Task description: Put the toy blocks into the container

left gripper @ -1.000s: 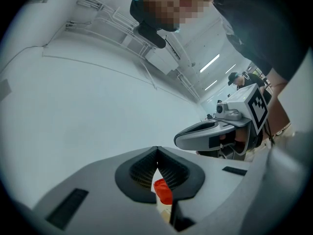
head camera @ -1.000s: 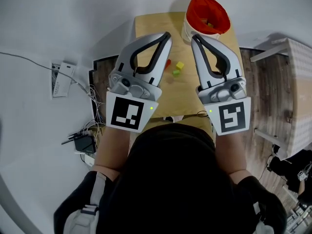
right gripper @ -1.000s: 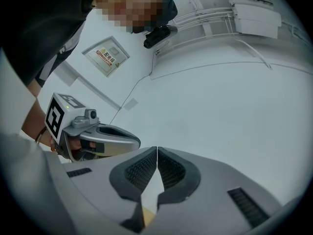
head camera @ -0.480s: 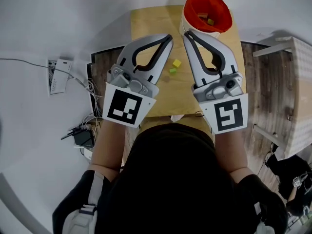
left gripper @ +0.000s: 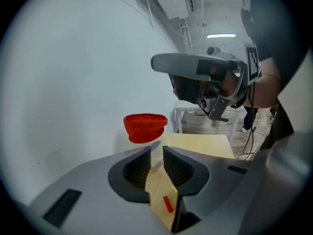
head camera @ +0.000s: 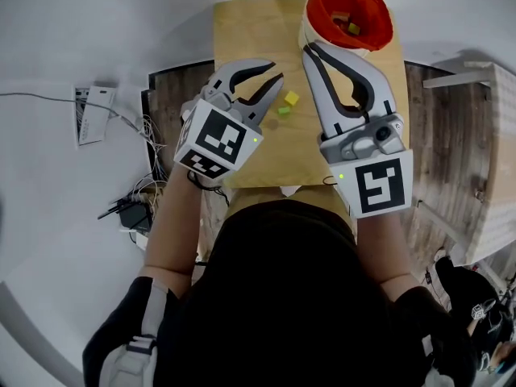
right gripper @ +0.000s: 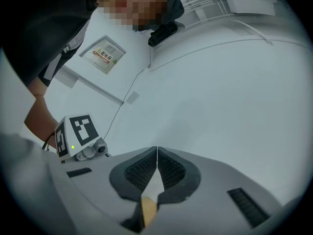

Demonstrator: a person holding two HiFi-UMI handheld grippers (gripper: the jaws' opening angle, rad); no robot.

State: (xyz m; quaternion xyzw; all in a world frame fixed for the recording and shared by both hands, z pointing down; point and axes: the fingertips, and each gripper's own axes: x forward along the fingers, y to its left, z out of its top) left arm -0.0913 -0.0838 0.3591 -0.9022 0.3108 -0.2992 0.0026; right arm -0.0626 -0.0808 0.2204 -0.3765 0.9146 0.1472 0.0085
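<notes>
At the counter's [head camera: 250, 31] far right corner stands the container [head camera: 322, 6], one only, with two blocks [head camera: 353, 29] visible inside. Near the counter's middle lie one yellow block [head camera: 292, 98] and one green block [head camera: 284, 110], just beside each other. One red block [left gripper: 167, 203] shows only in the left gripper view, on the counter below that claw's gap. Count: three blocks out, at least two in.

The left claw [head camera: 276, 70] hangs over the counter's left half, tilted down toward the loose blocks. Its jaws have just been opening and stand slightly apart, with nothing between them. The right claw [head camera: 307, 49] is empty, jaws together, near the container's wall.

Risks, as judged:
- The left claw's gap looks narrow, so it may shove a block rather than straddle it.
- The yellow and green blocks sit so close that closing on one could knock the other toward an edge.
- The right claw could nudge the container.
</notes>
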